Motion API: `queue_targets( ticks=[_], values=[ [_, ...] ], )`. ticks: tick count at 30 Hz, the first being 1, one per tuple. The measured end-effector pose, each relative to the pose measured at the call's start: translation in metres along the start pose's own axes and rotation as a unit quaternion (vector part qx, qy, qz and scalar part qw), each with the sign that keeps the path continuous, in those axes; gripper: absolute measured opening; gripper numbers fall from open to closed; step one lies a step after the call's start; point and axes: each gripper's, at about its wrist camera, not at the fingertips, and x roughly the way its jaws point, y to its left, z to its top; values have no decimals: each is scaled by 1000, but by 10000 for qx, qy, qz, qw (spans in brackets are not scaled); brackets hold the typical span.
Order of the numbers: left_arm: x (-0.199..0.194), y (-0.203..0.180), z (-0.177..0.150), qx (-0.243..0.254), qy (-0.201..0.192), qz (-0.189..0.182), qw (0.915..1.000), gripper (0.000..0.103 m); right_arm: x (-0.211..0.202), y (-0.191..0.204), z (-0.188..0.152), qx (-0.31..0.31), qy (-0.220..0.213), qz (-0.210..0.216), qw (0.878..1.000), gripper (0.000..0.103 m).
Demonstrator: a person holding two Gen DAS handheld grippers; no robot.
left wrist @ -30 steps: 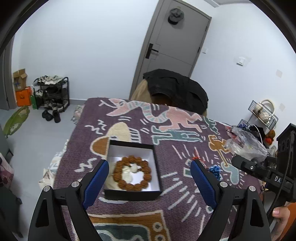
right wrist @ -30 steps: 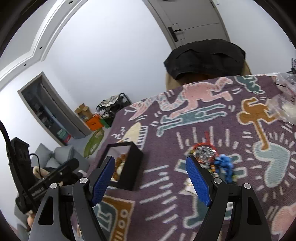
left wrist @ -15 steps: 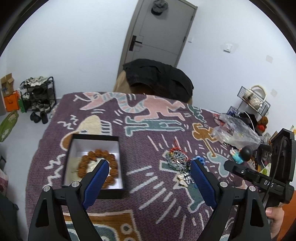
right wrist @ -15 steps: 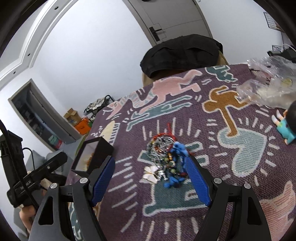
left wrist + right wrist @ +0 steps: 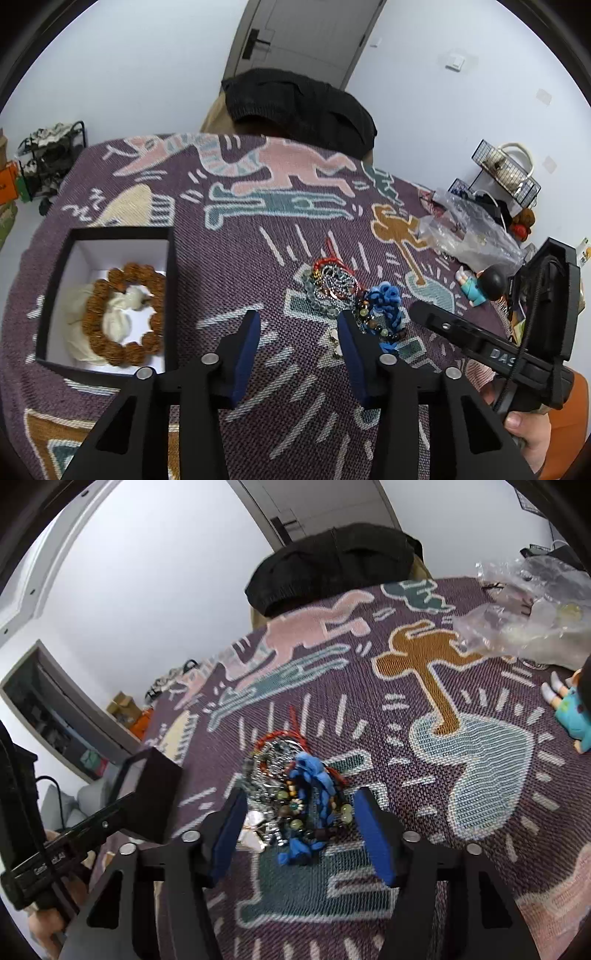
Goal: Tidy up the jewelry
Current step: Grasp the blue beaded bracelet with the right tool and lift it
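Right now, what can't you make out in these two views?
- Jewelry pile: a tangle in both views; how many pieces, and which strand belongs to which, can't be told.
- Box: right wrist view shows only its dark outer wall; the contents are hidden.
- Doll: cut off by the right wrist frame edge; in the left view the right claw's body covers part of it.
- Plastic bag: contents too crumpled and small to read.

Around the patterned blanket

A patterned blanket covers the surface. At its far edge lies a black garment. On its right side rest a clear plastic bag and a small doll.
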Motion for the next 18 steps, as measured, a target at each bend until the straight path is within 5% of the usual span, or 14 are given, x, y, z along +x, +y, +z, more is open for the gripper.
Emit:
queue_targets(
  ticks=[7, 9, 11, 12, 18],
  values=[
    [21, -3, 0, -34, 242, -38, 9997, 37, 29, 1, 10, -127, 184, -297, 9993, 53],
    [26, -4, 0, -33, 288, -30, 9996, 37, 35, 2, 11, -186, 239, -359, 9989, 44],
    [29, -6, 0, -30, 327, -23, 9995, 37, 41, 1, 12, -216, 317, -393, 9985, 18],
    [31, -6, -1, -29, 356, -23, 9994, 37, 42, 1, 12, -220, 336, -410, 9984, 14],
    [47, -14, -4, 35, 573, -53, 9983, 37, 19, 2, 10, -276, 59, -262, 9993, 12]
  ],
)
